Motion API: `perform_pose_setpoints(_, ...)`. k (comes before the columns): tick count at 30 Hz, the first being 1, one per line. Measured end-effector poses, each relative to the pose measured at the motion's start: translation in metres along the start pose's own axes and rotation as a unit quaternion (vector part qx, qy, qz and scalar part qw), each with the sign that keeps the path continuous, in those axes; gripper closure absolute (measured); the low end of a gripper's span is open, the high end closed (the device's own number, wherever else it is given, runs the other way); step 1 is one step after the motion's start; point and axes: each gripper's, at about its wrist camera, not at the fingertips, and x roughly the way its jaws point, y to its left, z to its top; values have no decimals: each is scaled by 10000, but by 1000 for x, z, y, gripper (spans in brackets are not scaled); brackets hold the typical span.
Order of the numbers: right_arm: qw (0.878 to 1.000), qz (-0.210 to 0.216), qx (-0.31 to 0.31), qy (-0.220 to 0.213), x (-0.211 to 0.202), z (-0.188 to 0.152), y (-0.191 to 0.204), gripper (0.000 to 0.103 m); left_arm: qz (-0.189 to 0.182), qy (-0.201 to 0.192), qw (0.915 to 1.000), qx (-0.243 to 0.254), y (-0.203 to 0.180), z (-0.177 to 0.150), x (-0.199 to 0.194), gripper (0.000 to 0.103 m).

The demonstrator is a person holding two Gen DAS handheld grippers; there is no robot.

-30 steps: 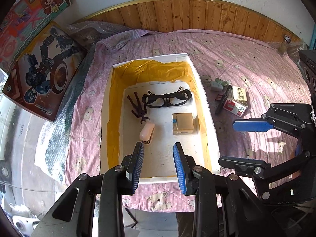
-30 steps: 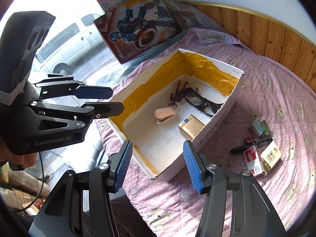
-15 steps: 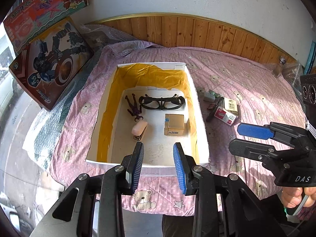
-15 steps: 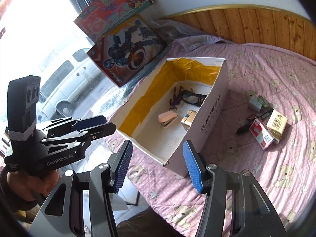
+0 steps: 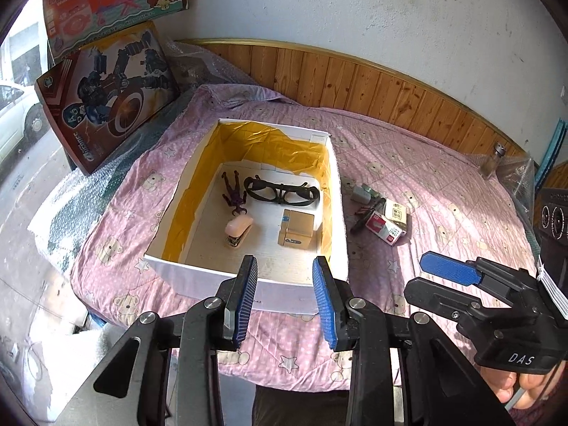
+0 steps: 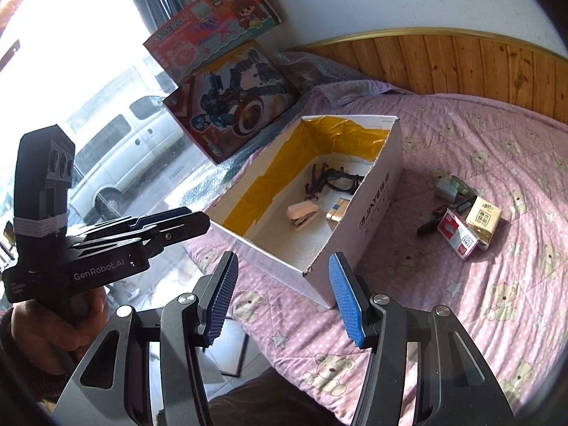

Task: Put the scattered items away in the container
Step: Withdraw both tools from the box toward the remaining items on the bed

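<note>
Inside the white cardboard box (image 5: pixel 339 213), whose inner walls are lined with yellow tape, four things already lie on the floor: a dark purple figurine (image 5: pixel 234 193), black glasses (image 5: pixel 282 193), a pink stapler (image 5: pixel 238 229) and a small tan carton (image 5: pixel 296 229). By my reading, roughly half the tidying is done. Left to move is the cluster just right of the box, on the bedspread: a red-and-white staple packet (image 6: pixel 458 236), a cream packet (image 6: pixel 483 213) beside it, a black pen-like item (image 6: pixel 431 225) partly under them, and a grey-and-green object (image 6: pixel 451 186) a little further back. These lie touching or nearly so, which may make picking one out alone awkward.

Both tools hang above the near edge of the bed, clear of everything. The left gripper (image 5: pixel 284 296) has its jaws apart with nothing between them, pointing at the near wall of the box. The right gripper (image 6: pixel 280 296) is likewise spread wide and empty, aimed at the near right corner of the box; a hand (image 6: pixel 53 323) holding the other tool shows at the left of that view.

The surface is a bed with a pink bedspread (image 5: pixel 443 184) printed with bears and stars, somewhat wrinkled. A wooden headboard (image 5: pixel 355 81) runs behind it under a pale wall. Two toy boxes (image 5: pixel 106 85) lean at the left beside bubble wrap, and a window there shows a white van (image 6: pixel 120 149) outside. A small glass bottle (image 5: pixel 493 161) stands at the far right.
</note>
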Motion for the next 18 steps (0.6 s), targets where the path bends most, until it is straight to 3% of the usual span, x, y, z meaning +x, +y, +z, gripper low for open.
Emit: perform_pose_setpoints(18,9987,32,474,-210,-21,-32,-18,46,-461,58,9984,-331,-23,-35,3,67)
